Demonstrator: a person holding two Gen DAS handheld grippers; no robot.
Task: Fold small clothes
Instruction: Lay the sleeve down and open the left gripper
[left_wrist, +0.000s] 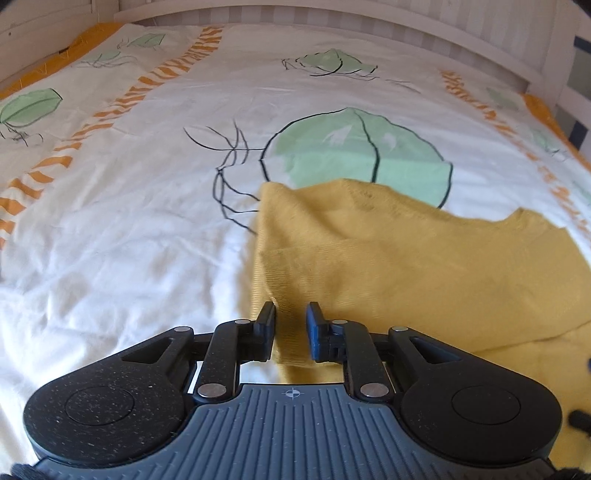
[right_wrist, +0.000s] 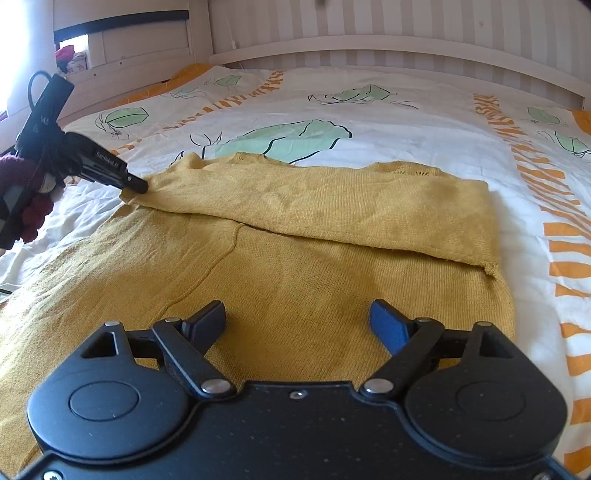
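The bed (right_wrist: 406, 133) carries a white cover printed with green leaves and orange stripes, soft and rumpled, so anything laid on it will shift a little when tugged. Spread across the cover lies the yellow knitted sweater (right_wrist: 295, 288), with its far part already turned over toward the near part in a loose flap. It looks light, limp and stretchy; it should drape rather than hold a crease, and the knit gives enough grip not to slip. Corners and hems are likely the best places to take hold, since pinching the middle would bunch it. The left gripper (left_wrist: 291, 325) has its jaws clenched on a corner of the flap's edge. The right gripper (right_wrist: 297, 321) hovers over the near part, jaws released and spread wide.
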